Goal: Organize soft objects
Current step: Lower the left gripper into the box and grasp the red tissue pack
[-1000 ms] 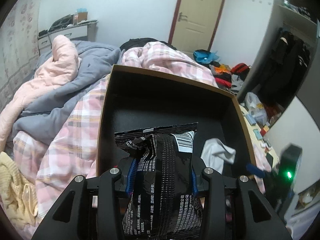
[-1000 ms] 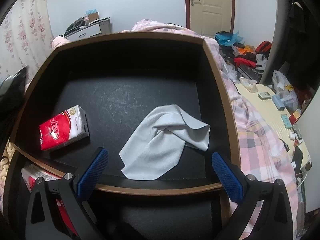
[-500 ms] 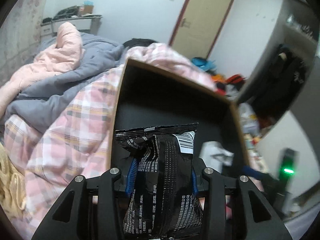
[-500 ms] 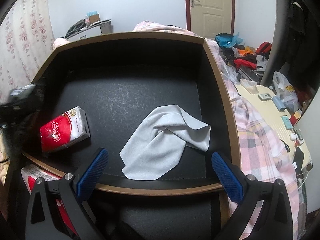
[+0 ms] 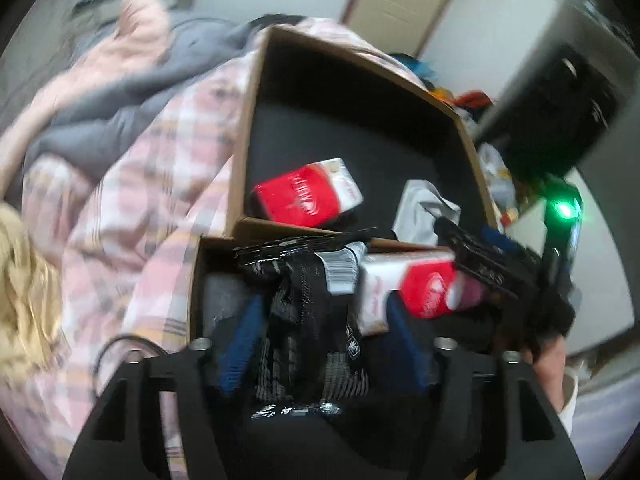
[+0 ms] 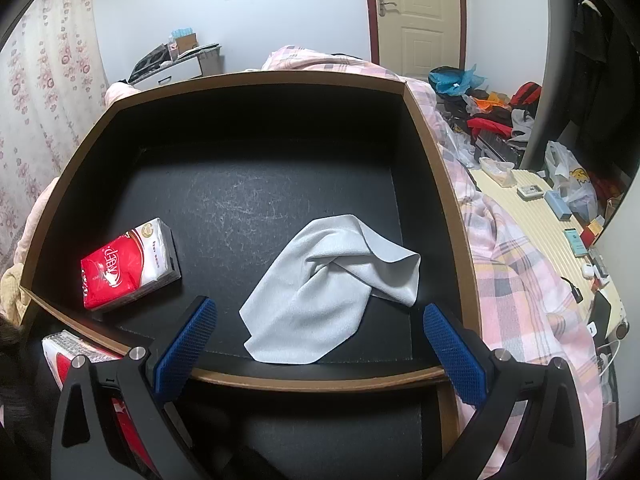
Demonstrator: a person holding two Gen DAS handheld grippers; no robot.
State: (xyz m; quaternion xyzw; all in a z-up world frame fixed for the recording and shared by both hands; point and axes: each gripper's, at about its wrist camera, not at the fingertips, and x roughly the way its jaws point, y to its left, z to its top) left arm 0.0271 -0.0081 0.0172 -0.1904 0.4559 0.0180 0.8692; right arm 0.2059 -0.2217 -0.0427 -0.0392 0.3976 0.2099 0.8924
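Black foil shows first in the left wrist view: a snack packet (image 5: 308, 312) stands between the blue pads of the left hand-held gripper (image 5: 320, 340), whose jaws have just been opening and now stand clear of the packet on both sides. It sits over the near compartment of a brown-edged box (image 5: 240, 168), beside a red-and-white tissue pack (image 5: 416, 288). A second tissue pack (image 5: 308, 194) and a grey cloth (image 5: 420, 208) lie in the far compartment. Pink plaid bedding (image 5: 160, 184) surrounds the box.

From the right wrist view, the right hand-held gripper (image 6: 320, 344) hangs wide open and empty above the divider, with the grey cloth (image 6: 332, 280) lying crumpled ahead between its pads and the tissue pack (image 6: 128, 262) to the left.
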